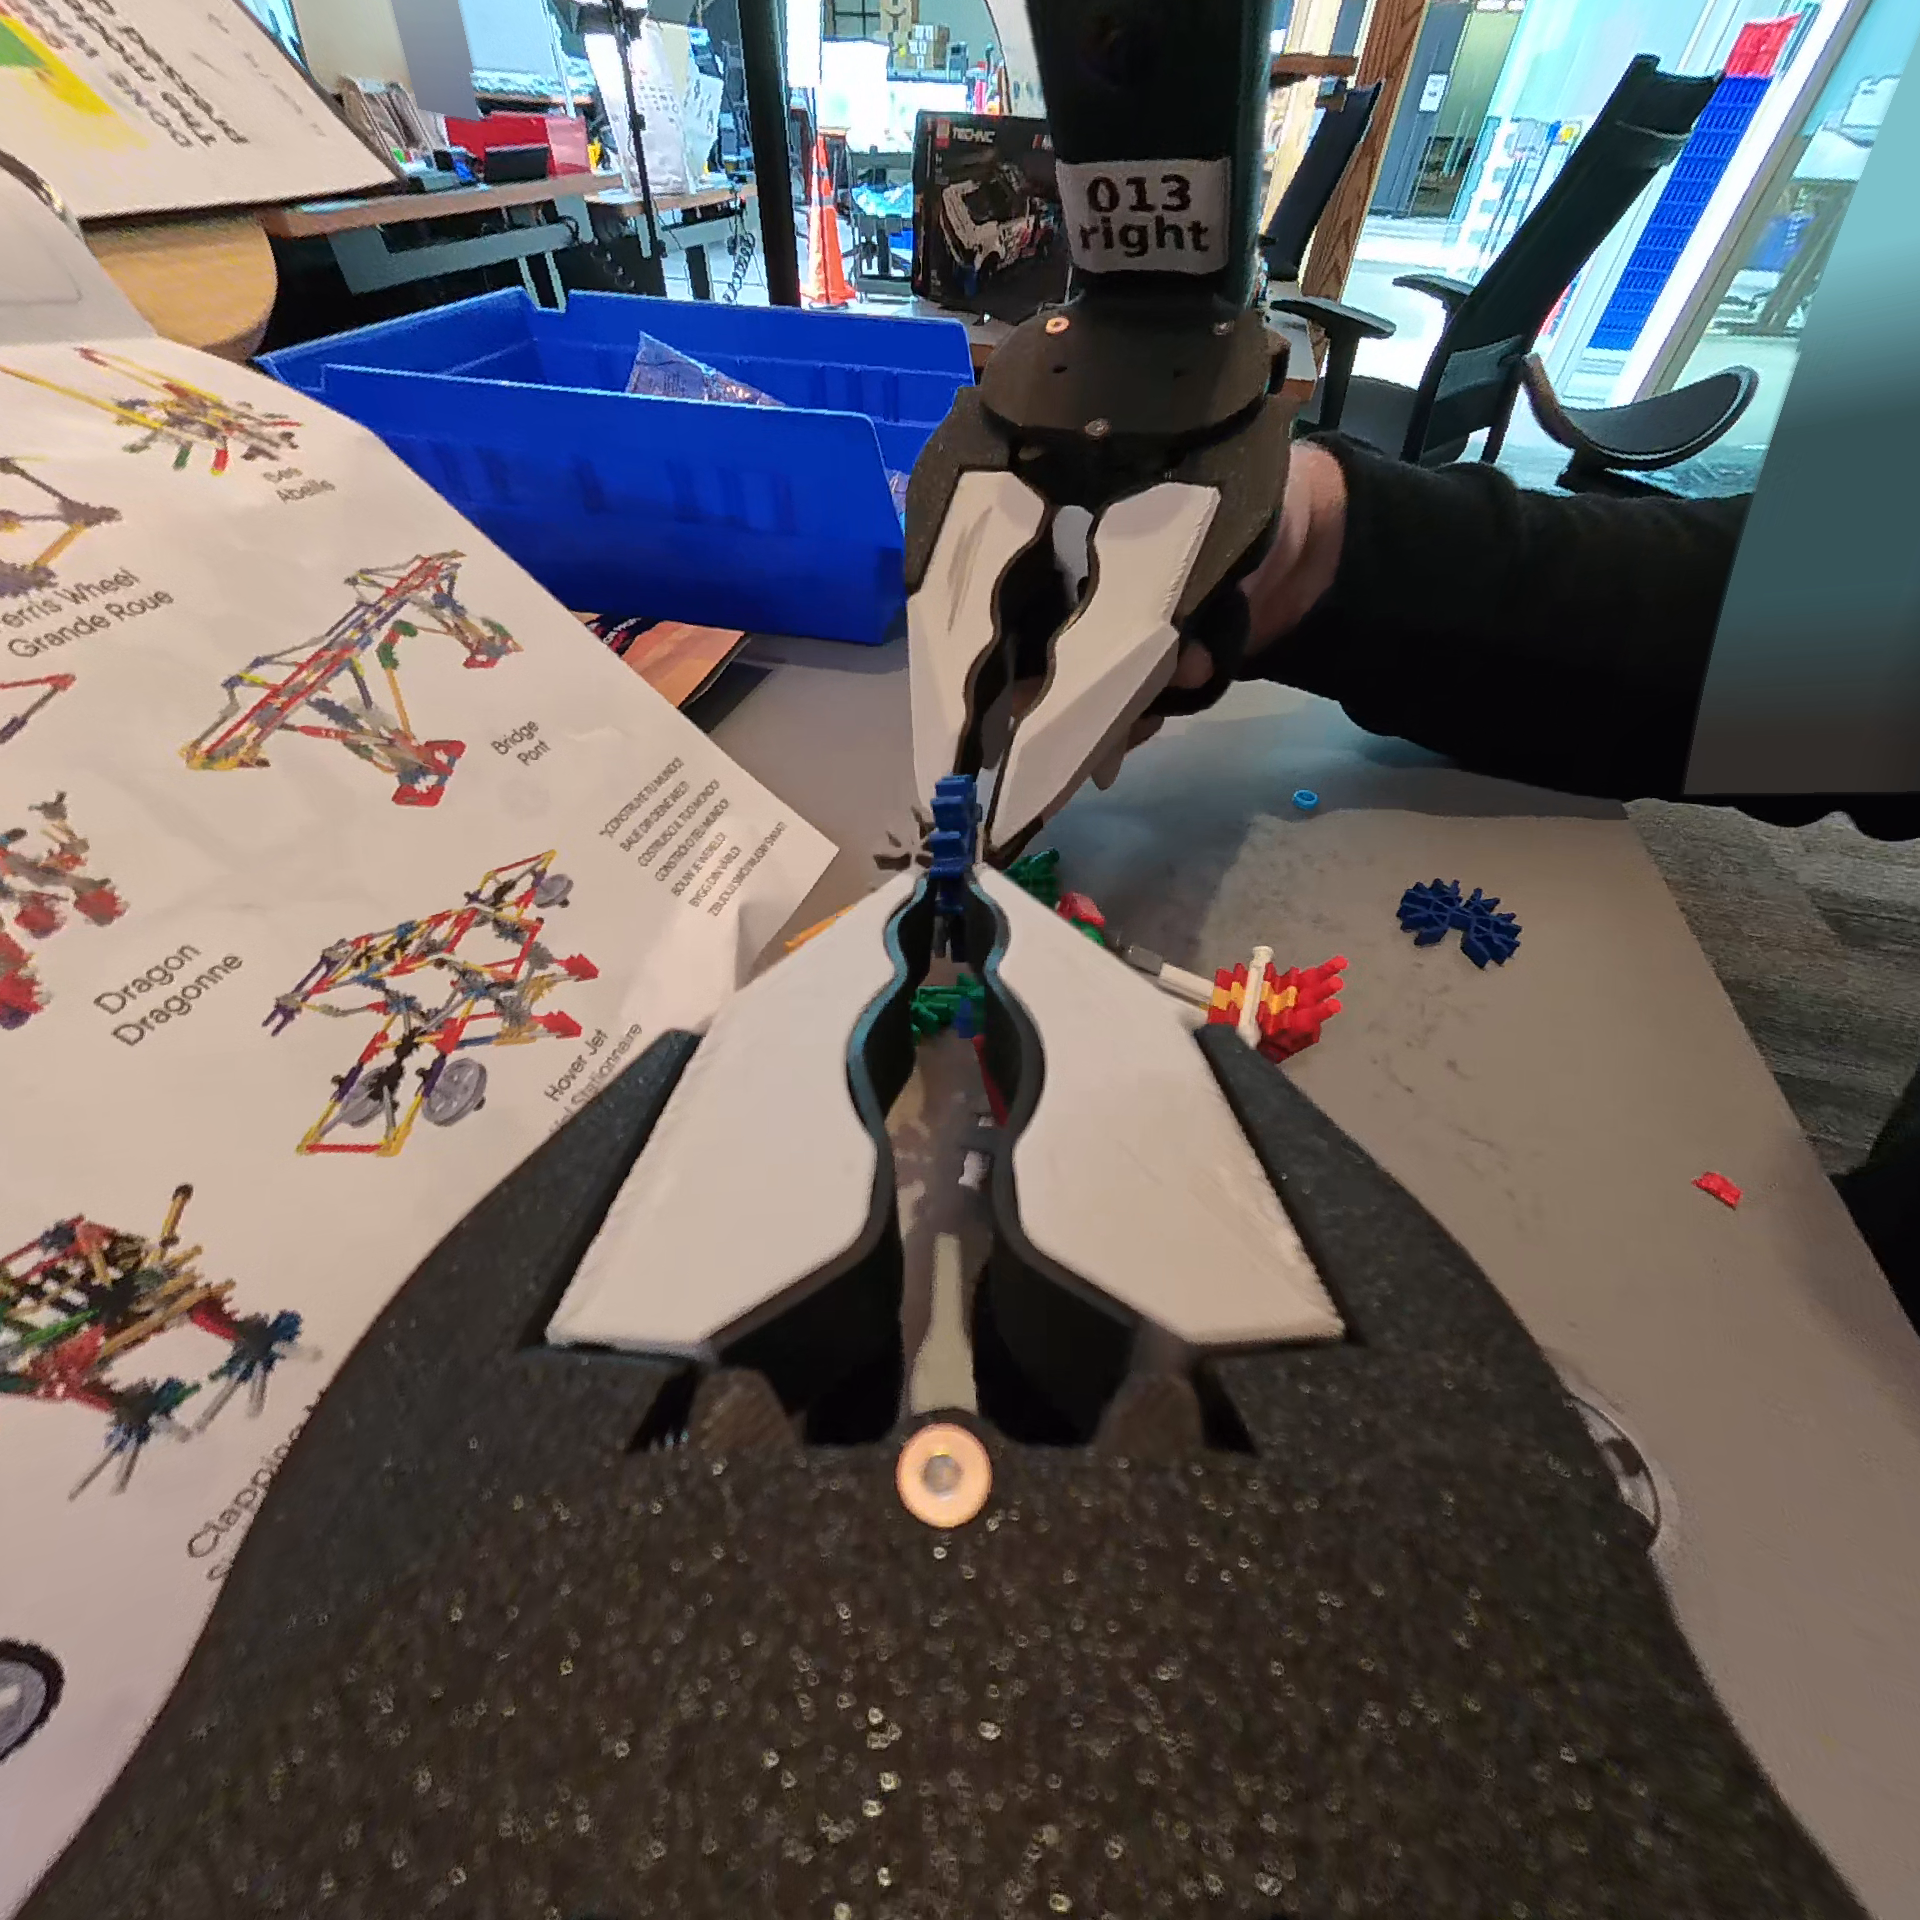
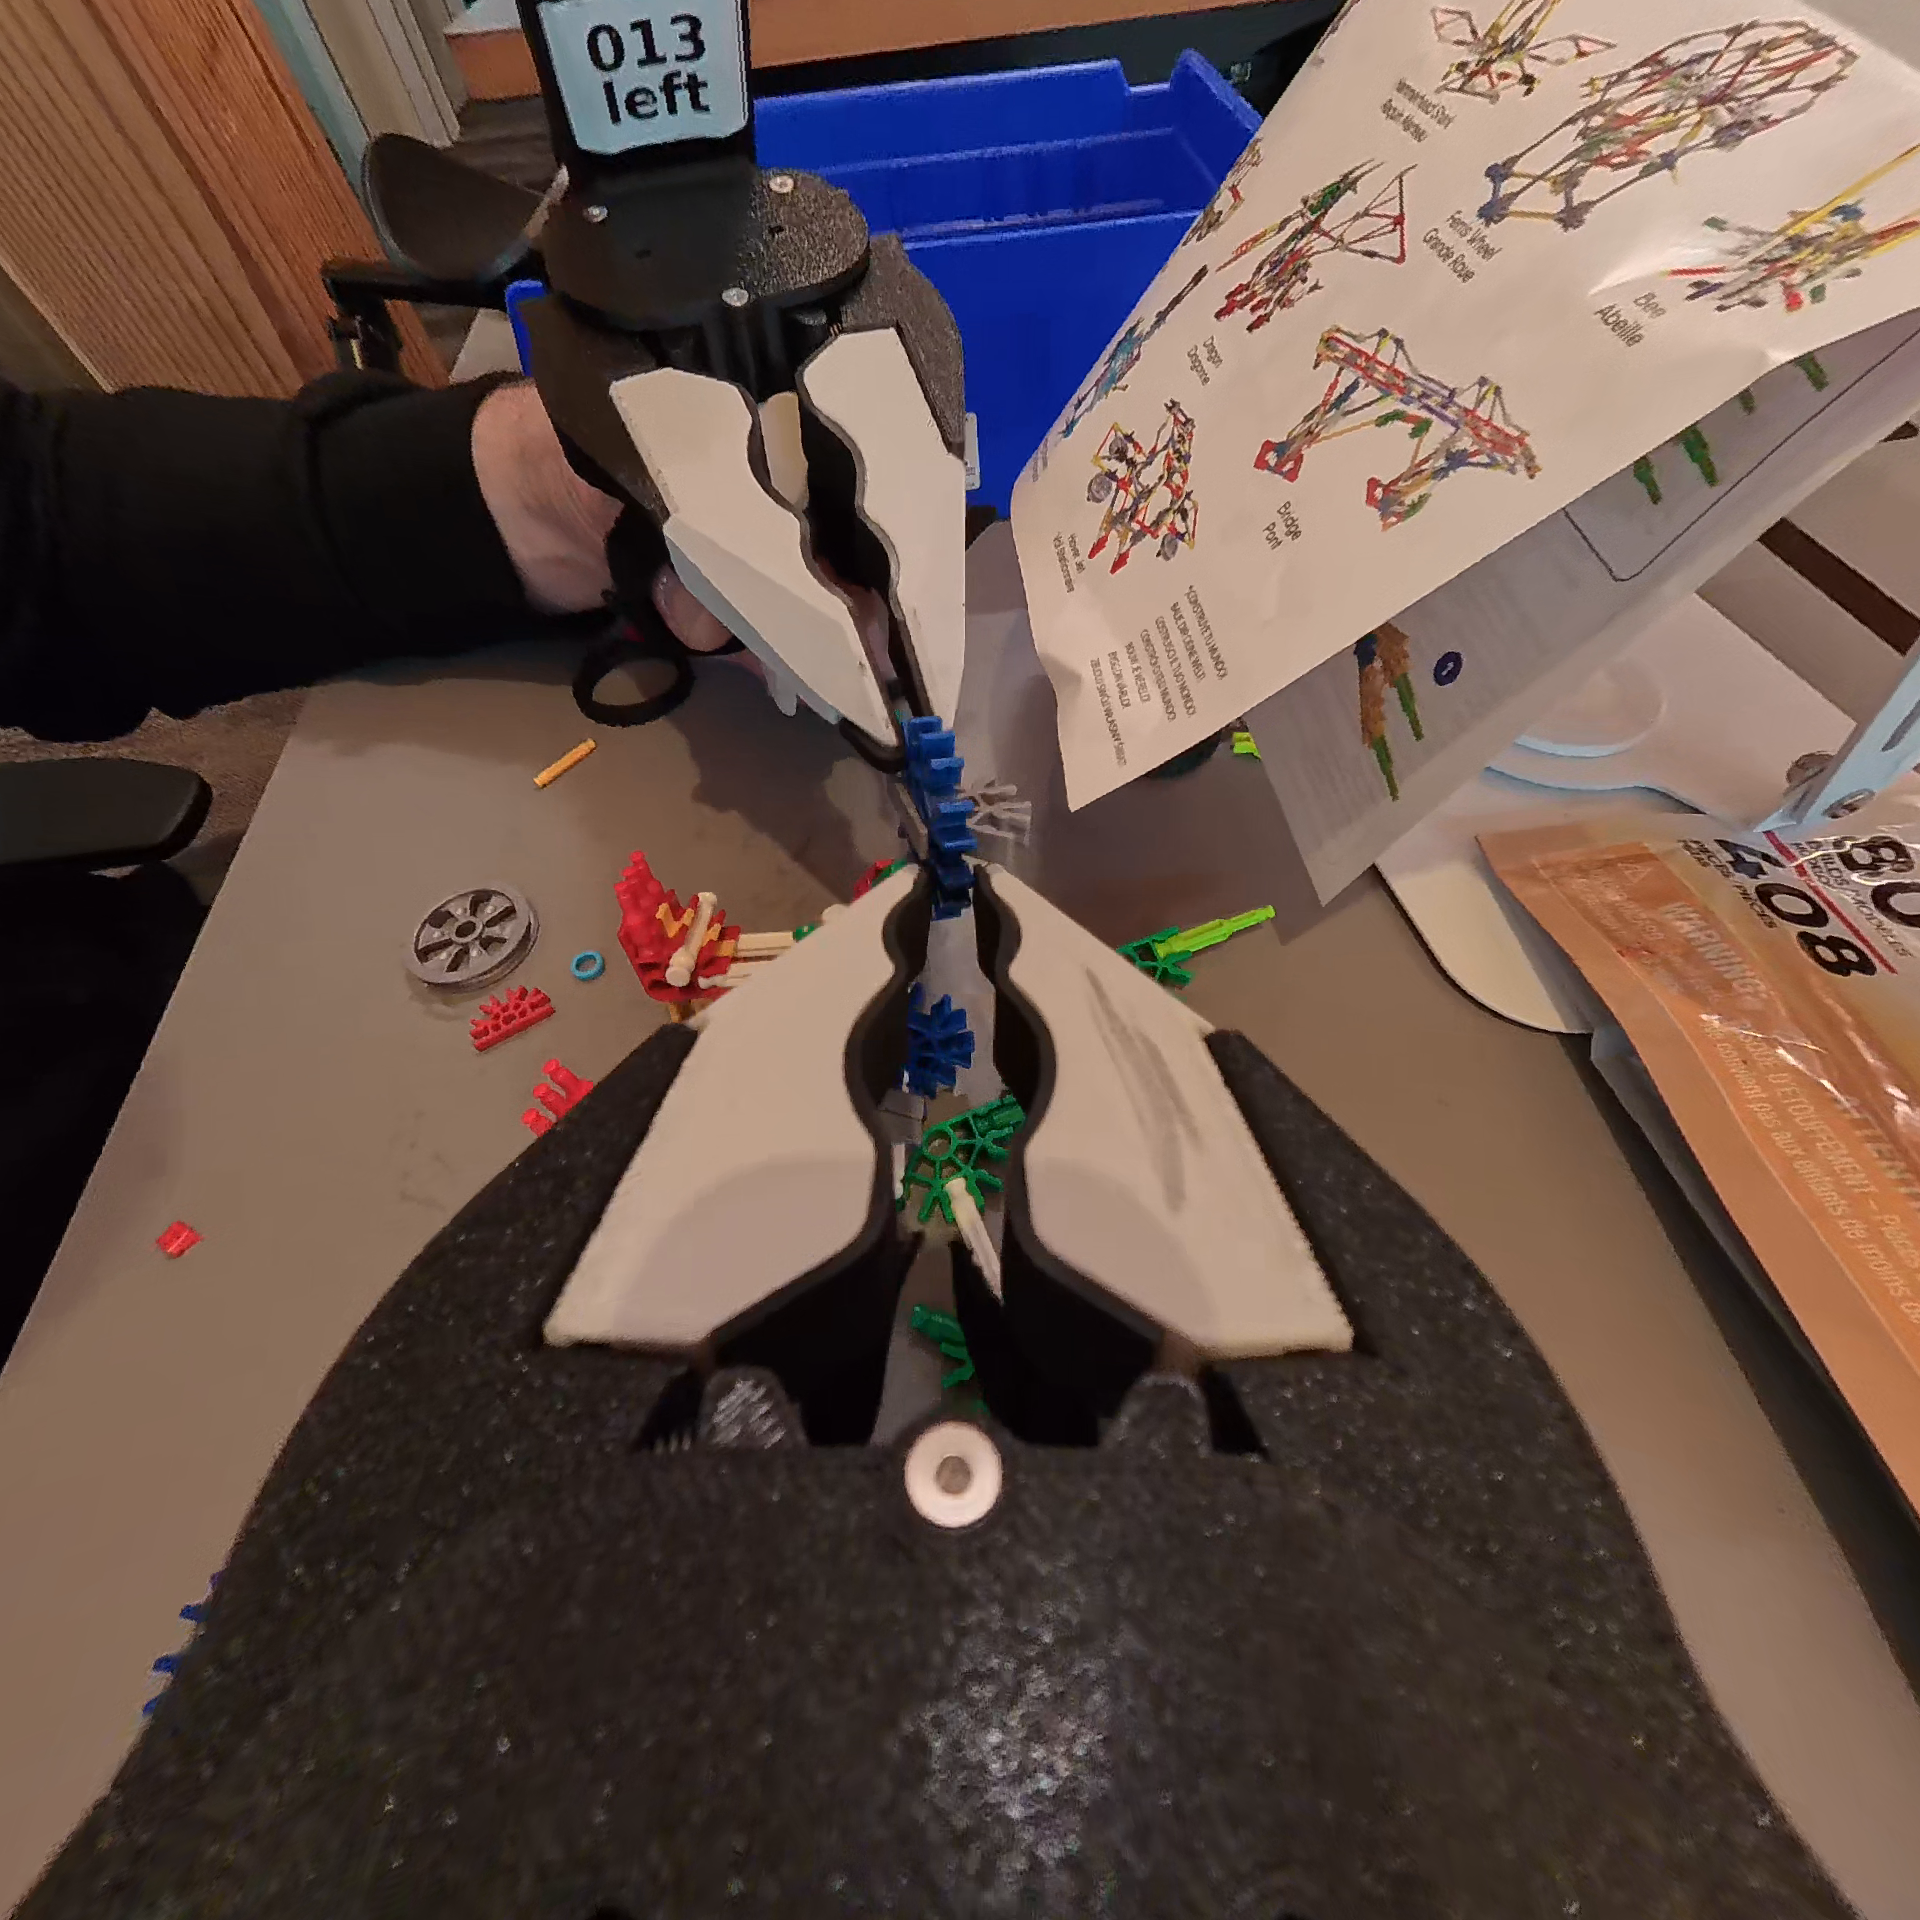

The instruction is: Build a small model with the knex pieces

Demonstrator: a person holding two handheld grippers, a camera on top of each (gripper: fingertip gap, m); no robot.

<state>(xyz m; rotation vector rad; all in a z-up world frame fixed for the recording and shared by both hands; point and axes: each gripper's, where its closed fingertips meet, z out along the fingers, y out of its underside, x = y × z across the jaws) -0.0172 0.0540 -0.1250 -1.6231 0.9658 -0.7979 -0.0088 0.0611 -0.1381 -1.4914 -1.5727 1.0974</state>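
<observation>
A grey table (image 2: 343, 821) holds everything here. At its back stands a big blue plastic bin (image 1: 623, 488). A white sheet with pictures of toy models (image 1: 312, 790) leans over the table beside the bin. A tan plastic bag (image 2: 1714, 1039) lies near the sheet's lower edge. The left gripper (image 1: 948, 896) and the right gripper (image 2: 948, 883) meet tip to tip above the middle of the table, in front of the bin. Both are closed tight on the same blue toothed connector pieces (image 2: 940, 805), one from each end, so the blue pieces hang in the air between them. A hand in a black sleeve (image 2: 540, 520) holds the far gripper. On the table below the blue pieces lie a red clump of connectors with white rods (image 2: 670, 951), a green connector (image 2: 951, 1153), a grey wheel (image 2: 473, 935), another blue connector (image 1: 1460, 920) and a small orange rod (image 2: 564, 763).
</observation>
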